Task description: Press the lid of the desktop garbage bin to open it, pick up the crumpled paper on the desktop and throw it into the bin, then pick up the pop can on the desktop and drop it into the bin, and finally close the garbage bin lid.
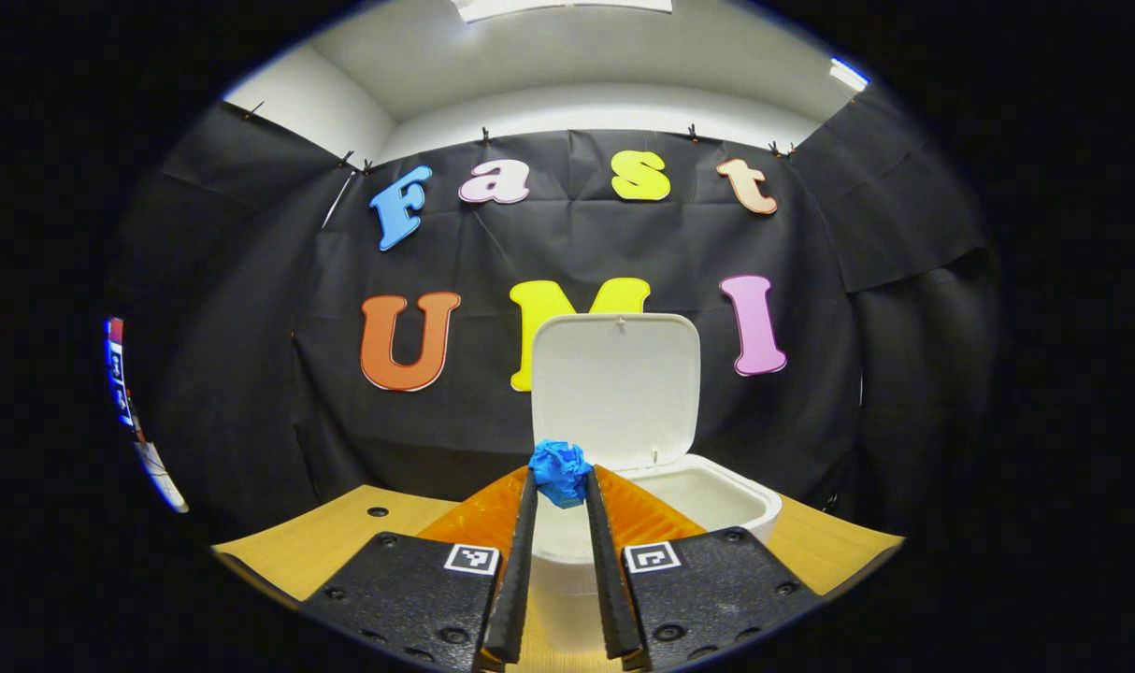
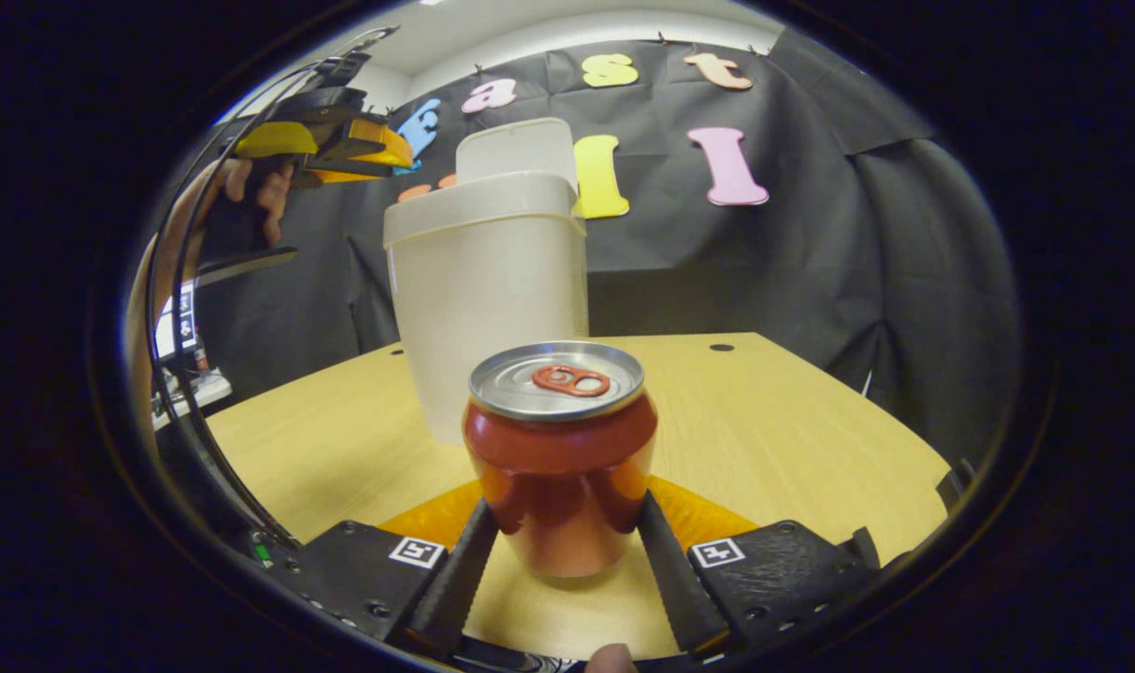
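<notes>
A: Which step is in hand?

B: The paper drop, I judge. The left gripper (image 1: 560, 491) is pinching the crumpled paper (image 1: 559, 472) at its fingertips, jaws nearly closed on it, and holding it above the near rim of the bin (image 1: 717, 500). The lid (image 1: 616, 388) is standing upright at the far side, so the opening step looks done.

A: And the other hand?

B: The right gripper (image 2: 562, 533) is already working on the can (image 2: 560, 453). The can is standing upright on the table (image 2: 792, 421), between the fingers; both seem to be touching its sides, so I am reading that as a grip, though the contact is hard to confirm. The bin (image 2: 488, 299) is standing just beyond the can, slightly left. The left gripper (image 2: 320, 140) is hanging high at the far left, beside the bin's top.

A: What is the next move calling for?

B: Opening the left jaws so the paper is falling inside, perhaps after reaching a little farther over the opening. Then the can is needing a lift clear of the rim.
</notes>
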A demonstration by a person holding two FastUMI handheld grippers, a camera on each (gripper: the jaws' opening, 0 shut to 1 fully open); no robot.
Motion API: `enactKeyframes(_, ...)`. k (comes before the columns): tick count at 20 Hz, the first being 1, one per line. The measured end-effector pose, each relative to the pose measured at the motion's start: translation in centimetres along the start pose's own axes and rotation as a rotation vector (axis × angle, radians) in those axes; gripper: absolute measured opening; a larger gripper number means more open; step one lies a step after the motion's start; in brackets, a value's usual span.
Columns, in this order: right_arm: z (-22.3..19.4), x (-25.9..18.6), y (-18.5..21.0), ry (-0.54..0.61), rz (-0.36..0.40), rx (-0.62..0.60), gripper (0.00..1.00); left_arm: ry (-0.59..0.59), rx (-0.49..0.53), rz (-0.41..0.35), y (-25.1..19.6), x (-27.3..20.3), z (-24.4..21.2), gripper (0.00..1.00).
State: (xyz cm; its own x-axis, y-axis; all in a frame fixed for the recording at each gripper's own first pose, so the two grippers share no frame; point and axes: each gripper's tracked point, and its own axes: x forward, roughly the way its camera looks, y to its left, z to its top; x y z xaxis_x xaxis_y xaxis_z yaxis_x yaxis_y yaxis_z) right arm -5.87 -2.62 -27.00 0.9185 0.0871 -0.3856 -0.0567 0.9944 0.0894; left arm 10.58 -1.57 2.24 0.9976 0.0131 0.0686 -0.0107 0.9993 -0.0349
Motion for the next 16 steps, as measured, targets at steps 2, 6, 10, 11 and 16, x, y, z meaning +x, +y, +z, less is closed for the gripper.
enactKeyframes(2,0.0,0.0,-1.1,-0.004,-0.021,-0.001,0.81,0.017,-0.003,-0.028,-1.1,1.0,-0.5,0.37)
enactKeyframes(6,-0.1,-0.3,-1.7,0.007,-0.022,0.022,0.80,0.080,-0.012,-0.043,-1.9,2.7,-2.4,0.40)
enactKeyframes(10,-0.4,-0.5,-0.3,0.012,0.013,0.004,0.80,0.086,-0.012,-0.023,-0.9,3.1,-2.5,0.46)
enactKeyframes(11,-0.3,-0.5,-0.2,0.008,0.019,0.004,0.80,0.088,-0.011,-0.027,-0.9,3.1,-2.5,0.52)
enactKeyframes(16,-0.2,-0.5,-0.4,0.005,0.010,0.004,0.81,0.095,-0.014,-0.039,-1.3,3.2,-2.8,0.98)
